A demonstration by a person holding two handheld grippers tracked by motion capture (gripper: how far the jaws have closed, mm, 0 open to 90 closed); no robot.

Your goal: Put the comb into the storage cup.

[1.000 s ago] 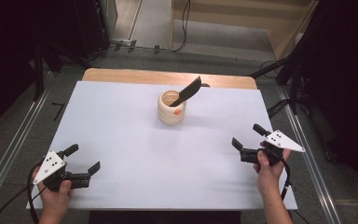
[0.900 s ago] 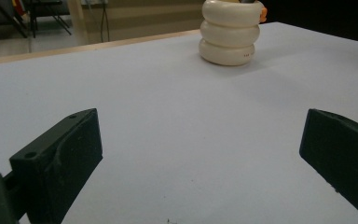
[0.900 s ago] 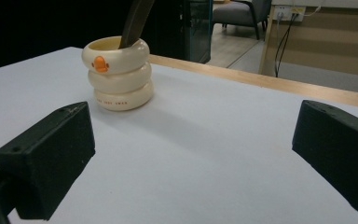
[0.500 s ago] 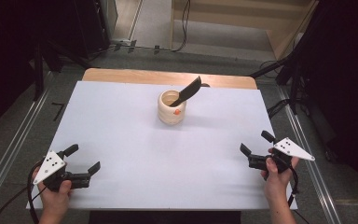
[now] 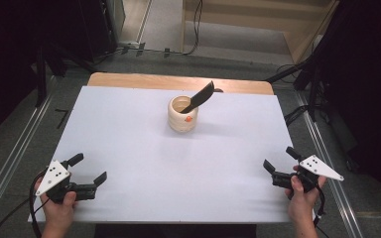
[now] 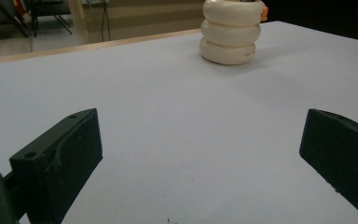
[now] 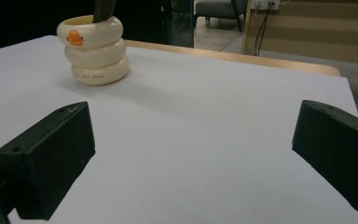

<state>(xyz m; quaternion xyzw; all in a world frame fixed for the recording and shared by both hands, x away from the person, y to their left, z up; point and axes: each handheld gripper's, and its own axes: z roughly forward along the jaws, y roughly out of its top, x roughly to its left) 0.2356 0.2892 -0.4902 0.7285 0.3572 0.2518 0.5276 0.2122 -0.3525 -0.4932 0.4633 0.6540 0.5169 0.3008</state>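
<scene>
A cream ringed holder (image 5: 182,115) stands upright on the white table (image 5: 129,129), a little above the middle of the high view, with a black utensil (image 5: 198,97) leaning out of it toward the upper right. The left hand-held gripper (image 5: 87,173) sits at the lower left of the frame, its jaws spread apart and empty, well apart from the holder. The right hand-held gripper (image 5: 280,163) sits at the lower right, jaws likewise spread and empty. In the left gripper view the holder (image 6: 231,31) stands at top centre-right; in the right gripper view the holder (image 7: 95,50) stands at upper left.
</scene>
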